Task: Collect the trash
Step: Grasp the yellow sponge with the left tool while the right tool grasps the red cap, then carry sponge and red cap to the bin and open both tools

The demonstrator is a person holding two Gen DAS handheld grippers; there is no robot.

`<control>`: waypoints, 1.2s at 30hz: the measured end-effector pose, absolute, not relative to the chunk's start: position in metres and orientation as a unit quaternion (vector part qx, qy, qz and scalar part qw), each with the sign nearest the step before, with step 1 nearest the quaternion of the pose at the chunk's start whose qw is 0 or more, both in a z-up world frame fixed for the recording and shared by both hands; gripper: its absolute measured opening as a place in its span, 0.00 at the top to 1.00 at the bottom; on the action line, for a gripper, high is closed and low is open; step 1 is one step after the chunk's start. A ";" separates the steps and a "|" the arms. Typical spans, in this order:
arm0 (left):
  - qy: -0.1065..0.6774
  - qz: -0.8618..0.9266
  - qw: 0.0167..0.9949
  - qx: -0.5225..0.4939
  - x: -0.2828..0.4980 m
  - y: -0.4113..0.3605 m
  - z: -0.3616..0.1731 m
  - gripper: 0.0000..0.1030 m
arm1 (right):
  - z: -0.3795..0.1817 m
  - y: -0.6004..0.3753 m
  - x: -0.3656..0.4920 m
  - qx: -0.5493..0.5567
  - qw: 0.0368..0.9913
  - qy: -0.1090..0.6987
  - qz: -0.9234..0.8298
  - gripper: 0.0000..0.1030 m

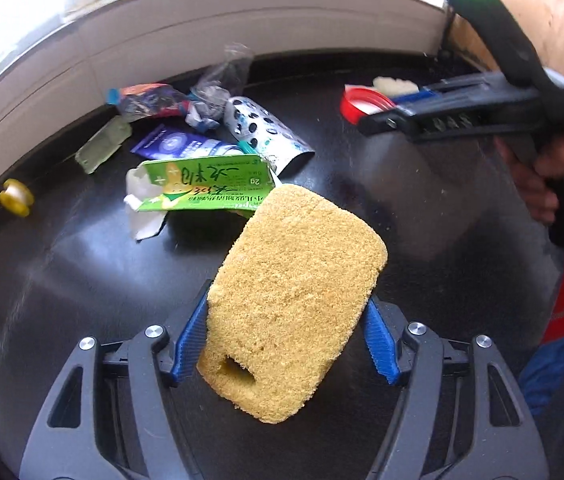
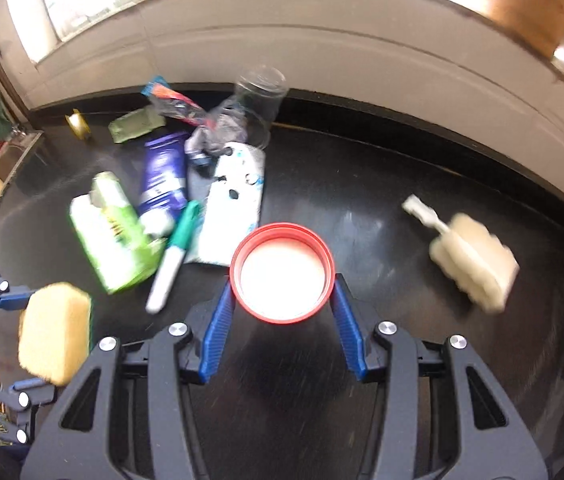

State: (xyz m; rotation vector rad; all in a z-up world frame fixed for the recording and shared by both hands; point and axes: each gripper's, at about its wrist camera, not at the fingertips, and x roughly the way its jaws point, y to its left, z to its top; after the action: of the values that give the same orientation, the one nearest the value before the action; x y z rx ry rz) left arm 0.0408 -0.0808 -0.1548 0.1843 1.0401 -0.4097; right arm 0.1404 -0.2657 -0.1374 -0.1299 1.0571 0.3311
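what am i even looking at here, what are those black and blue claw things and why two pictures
Those are two hand-held grippers, one in each of a person's hands; there is no robot. Each carries a wide-angle camera looking along its blue fingers, so each picture comes from one gripper.

In the left one's view, the left gripper clamps a yellow sponge. The right gripper and the hand holding it show at upper right.

In the right one's view, the right gripper grips a red lid.

Left on the black counter is trash: a green carton, a purple tube, a marker pen, a clear plastic cup, crumpled wrappers and a pale brush.
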 end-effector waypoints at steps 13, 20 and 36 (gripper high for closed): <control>0.490 -0.117 0.862 0.057 -0.010 -0.068 -0.136 0.35 | -0.098 -0.257 0.031 -0.054 0.849 0.495 0.175 0.53; 0.474 -0.105 0.872 0.060 -0.020 -0.066 -0.123 0.35 | -0.090 -0.252 0.022 -0.053 0.853 0.487 0.179 0.53; 0.439 0.119 0.889 -0.051 -0.111 0.065 -0.094 0.35 | -0.084 -0.081 0.012 -0.134 0.796 0.460 0.370 0.53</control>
State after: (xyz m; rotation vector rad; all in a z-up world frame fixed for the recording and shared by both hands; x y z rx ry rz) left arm -0.1109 0.0647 -0.0936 -0.1067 0.9126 0.2466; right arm 0.0124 -0.0811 -0.0838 -0.2872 0.9880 0.7956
